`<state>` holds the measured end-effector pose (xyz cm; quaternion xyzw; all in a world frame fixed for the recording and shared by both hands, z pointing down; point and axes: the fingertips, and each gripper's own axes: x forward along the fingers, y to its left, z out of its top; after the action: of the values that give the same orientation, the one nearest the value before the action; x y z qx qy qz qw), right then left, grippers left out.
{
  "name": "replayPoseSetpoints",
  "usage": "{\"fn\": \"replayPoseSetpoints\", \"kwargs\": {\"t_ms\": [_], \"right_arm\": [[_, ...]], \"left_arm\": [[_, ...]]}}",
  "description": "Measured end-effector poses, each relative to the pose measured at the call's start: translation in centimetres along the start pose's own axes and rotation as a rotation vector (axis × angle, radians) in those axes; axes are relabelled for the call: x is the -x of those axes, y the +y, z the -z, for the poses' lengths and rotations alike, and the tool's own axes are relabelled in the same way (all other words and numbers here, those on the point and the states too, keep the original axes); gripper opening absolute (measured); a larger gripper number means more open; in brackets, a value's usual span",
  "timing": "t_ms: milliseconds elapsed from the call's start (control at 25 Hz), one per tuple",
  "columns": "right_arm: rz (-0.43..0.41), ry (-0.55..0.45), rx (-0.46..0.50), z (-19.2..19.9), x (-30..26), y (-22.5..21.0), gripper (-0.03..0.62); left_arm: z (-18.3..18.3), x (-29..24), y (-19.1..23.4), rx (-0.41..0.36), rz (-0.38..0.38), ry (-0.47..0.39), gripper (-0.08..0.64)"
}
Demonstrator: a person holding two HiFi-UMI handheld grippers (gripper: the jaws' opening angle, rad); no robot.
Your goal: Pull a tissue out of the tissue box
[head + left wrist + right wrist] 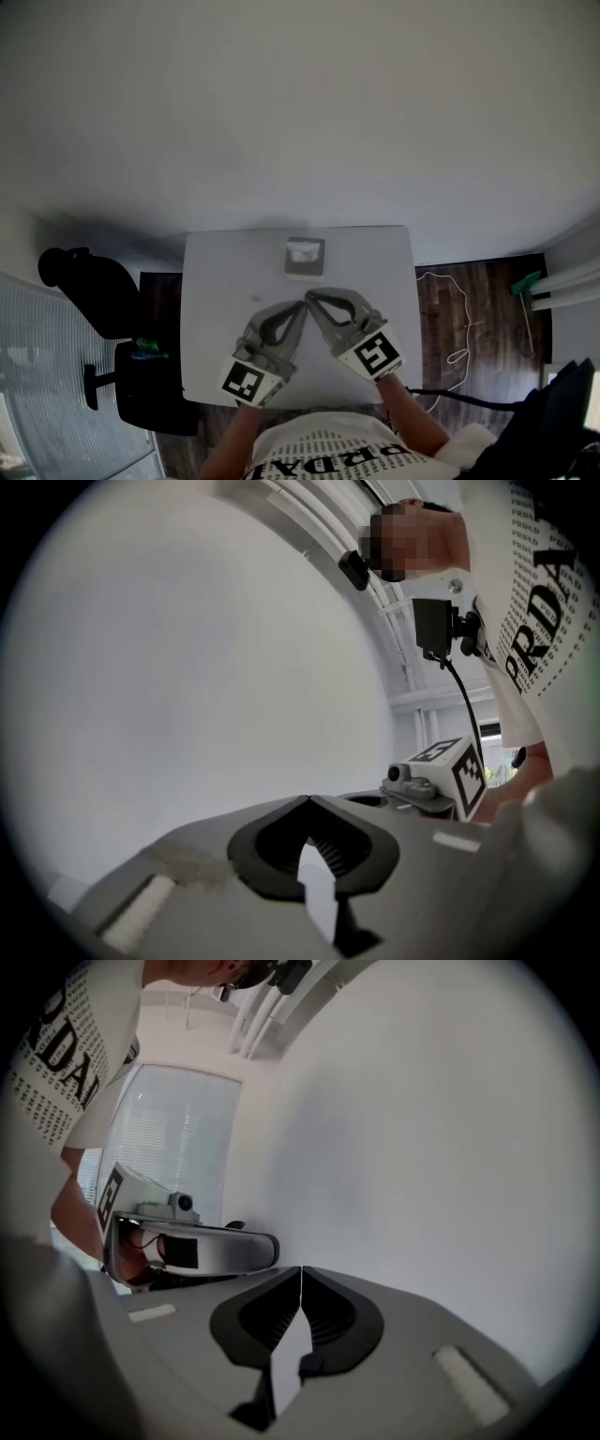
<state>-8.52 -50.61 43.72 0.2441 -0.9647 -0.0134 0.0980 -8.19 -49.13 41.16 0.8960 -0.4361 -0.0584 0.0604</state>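
Note:
A small grey tissue box (305, 258) with white tissue showing at its top sits near the far edge of the white table (211, 281) in the head view. Both grippers hover over the table's near half, their tips leaning toward each other. My left gripper (302, 304) is shut with nothing in it, its tips meeting in the left gripper view (307, 799). My right gripper (308, 296) is shut and empty too, its jaw tips touching in the right gripper view (301, 1268). The box lies a short way beyond both tips. Neither gripper view shows the box.
A black office chair (103, 300) stands left of the table. Dark wood floor with a white cable (459, 319) lies to the right, with a green-headed tool (525, 281) by the wall. A plain white wall fills both gripper views.

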Motion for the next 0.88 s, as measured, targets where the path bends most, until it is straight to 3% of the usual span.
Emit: {"fn": "replayPoseSetpoints", "kwargs": {"t_ms": [880], "right_arm": [[-0.008, 0.106, -0.068, 9.3, -8.4, -7.2, 0.012]], "left_arm": [[7.1, -5.3, 10.2, 0.045, -0.052, 0.077, 0.005]]}}
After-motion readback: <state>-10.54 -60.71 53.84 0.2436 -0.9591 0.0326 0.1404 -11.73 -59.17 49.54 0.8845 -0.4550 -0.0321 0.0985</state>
